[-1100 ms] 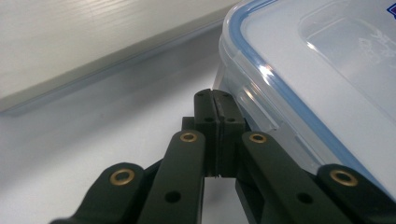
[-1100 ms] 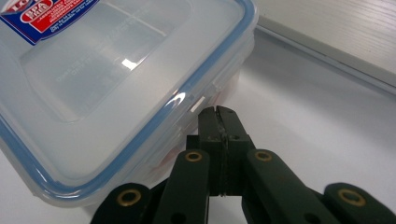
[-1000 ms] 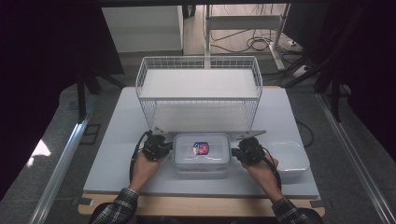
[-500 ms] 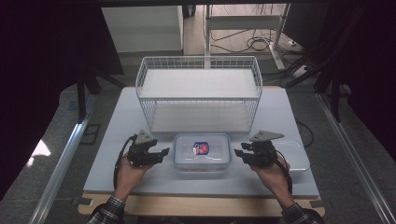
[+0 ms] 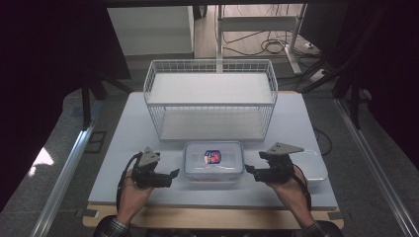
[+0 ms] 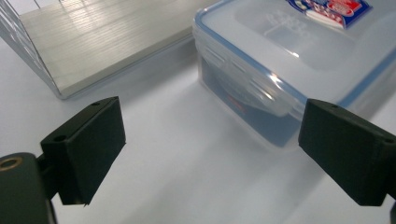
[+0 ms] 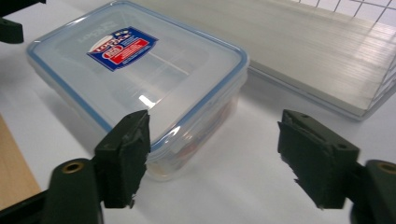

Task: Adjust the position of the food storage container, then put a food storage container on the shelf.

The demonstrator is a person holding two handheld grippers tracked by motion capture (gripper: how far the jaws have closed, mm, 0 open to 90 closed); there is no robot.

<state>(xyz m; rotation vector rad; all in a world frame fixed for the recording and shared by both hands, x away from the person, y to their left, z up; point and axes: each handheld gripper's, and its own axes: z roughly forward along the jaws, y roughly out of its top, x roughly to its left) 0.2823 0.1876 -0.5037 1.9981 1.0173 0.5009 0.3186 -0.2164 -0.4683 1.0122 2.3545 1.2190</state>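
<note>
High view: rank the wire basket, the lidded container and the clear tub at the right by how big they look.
1. wire basket, clearly largest.
2. lidded container.
3. clear tub; the right hand partly hides it, so second versus third is unsure.

Clear plastic food container [image 5: 213, 160], rectangular, rounded corners. Lid on, blue seal line round rim, side latch flaps folded down. Red-and-blue label [image 5: 213, 157] on lid centre. Reddish contents dimly visible through wall in right gripper view. Sits flat, upright, on white table [image 5: 123, 138], near front edge, just before wire basket [image 5: 209, 101], apart from it.
</note>
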